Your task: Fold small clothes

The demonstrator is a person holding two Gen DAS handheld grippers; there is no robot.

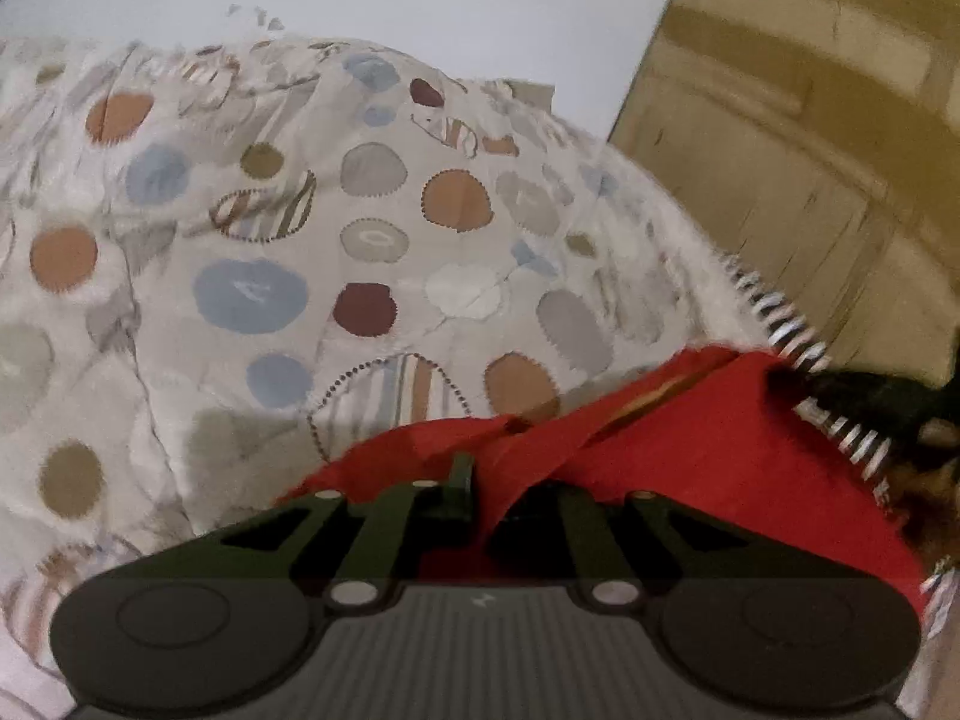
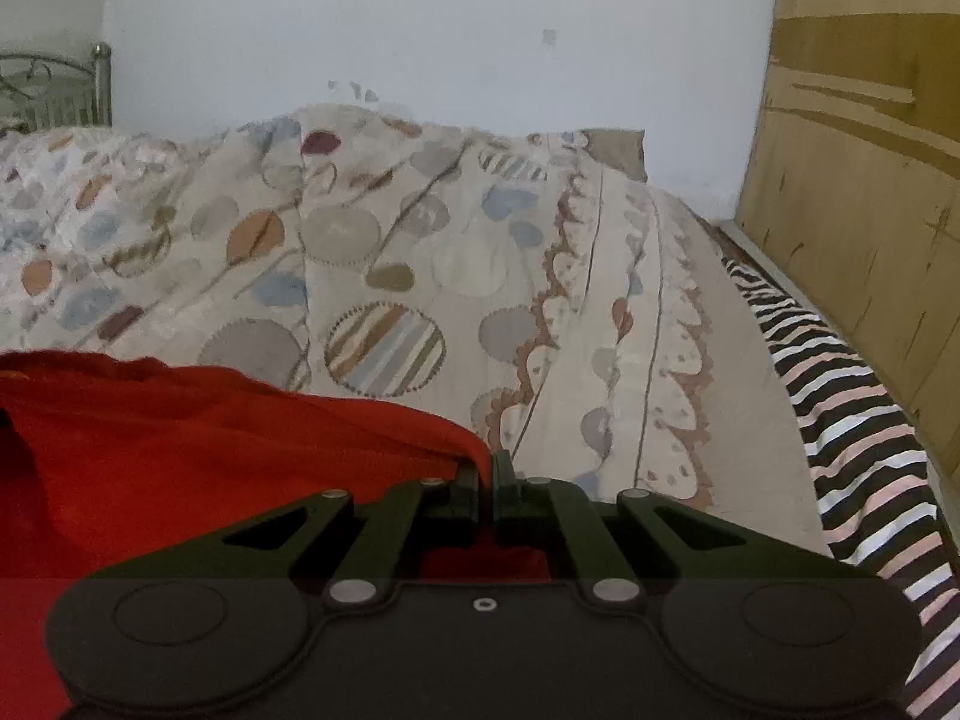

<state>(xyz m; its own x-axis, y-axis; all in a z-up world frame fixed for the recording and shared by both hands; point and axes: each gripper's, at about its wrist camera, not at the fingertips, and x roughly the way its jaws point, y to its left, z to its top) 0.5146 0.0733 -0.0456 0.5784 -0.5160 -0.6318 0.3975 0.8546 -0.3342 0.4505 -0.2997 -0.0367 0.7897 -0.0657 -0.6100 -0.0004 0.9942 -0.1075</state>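
A small red garment (image 1: 690, 438) lies on a bed with a dotted beige cover (image 1: 270, 228). In the left wrist view my left gripper (image 1: 489, 480) is shut on a fold of the red cloth, which drapes over its right finger and spreads to the right. In the right wrist view my right gripper (image 2: 487, 480) is shut on the edge of the same red garment (image 2: 180, 444), which stretches away to the left. The pinched edges are partly hidden by the fingers.
A black, white and pink striped sheet (image 2: 852, 420) runs along the bed's right edge beside a wooden wardrobe (image 2: 864, 168). A white wall (image 2: 420, 30) stands behind the bed, a metal headboard (image 2: 54, 84) at far left. A dark object (image 1: 888, 402) lies past the stripes.
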